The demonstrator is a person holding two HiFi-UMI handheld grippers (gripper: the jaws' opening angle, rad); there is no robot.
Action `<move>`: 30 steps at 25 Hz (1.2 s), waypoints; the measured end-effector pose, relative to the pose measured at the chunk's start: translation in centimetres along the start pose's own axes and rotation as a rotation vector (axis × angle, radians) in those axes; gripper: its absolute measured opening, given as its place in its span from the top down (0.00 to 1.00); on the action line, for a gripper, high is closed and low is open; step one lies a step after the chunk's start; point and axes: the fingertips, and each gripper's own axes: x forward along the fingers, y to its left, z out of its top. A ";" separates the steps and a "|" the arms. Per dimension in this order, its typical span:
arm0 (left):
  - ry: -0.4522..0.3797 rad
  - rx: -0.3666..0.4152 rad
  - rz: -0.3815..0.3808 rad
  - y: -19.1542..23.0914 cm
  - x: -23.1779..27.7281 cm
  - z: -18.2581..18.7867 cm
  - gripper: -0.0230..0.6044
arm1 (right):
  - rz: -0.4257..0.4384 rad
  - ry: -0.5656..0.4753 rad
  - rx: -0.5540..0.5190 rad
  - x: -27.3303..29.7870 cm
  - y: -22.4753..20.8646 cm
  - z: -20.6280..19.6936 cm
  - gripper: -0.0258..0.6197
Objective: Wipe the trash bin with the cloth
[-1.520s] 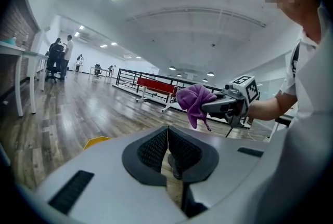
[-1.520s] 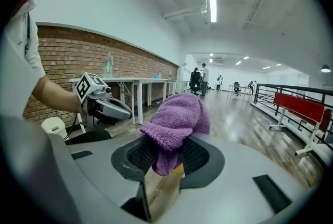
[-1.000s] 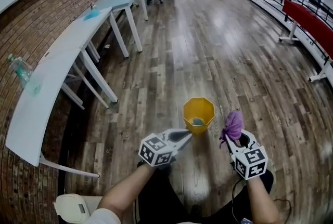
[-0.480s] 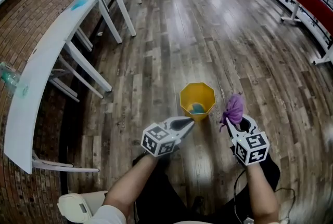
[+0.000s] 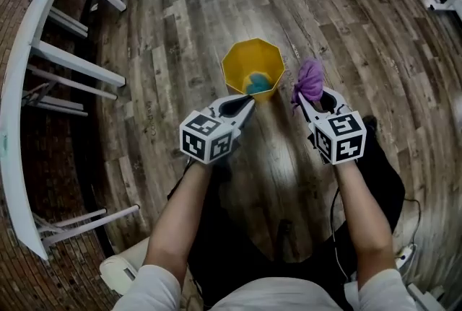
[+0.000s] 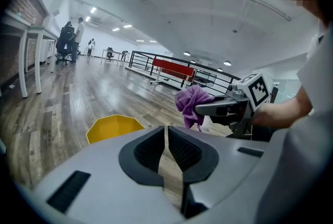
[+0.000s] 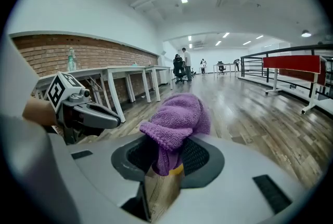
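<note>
A yellow eight-sided trash bin stands on the wood floor, with something blue inside it. My left gripper is shut and empty, its tips just over the bin's near rim. In the left gripper view the bin shows beyond the closed left gripper. To the bin's right, my right gripper is shut on a bunched purple cloth. The cloth bulges out of the right gripper in the right gripper view.
White tables with slanted legs line the brick wall at the left. A red bench and black railing stand far off. People stand by distant desks. A white device lies by my left elbow.
Both grippers sank toward the floor and came closer to the bin. The head view tipped steeply down, so the far room left the picture. The cloth stayed clamped in the right gripper.
</note>
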 end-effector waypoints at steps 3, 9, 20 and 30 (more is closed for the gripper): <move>0.052 0.020 0.014 1.2 1.6 -1.4 0.95 | 0.001 0.020 0.024 1.5 -1.1 -1.6 0.78; 0.255 0.153 0.034 5.3 3.8 -5.3 0.95 | 0.023 0.093 -0.019 4.8 -2.0 -4.6 0.78; 0.522 0.495 0.073 8.2 9.4 -12.5 0.74 | 0.049 0.225 -0.055 7.6 -4.0 -11.0 0.78; 0.603 0.506 0.033 8.2 12.4 -14.4 0.92 | 0.046 0.247 -0.004 7.9 -5.6 -13.2 0.78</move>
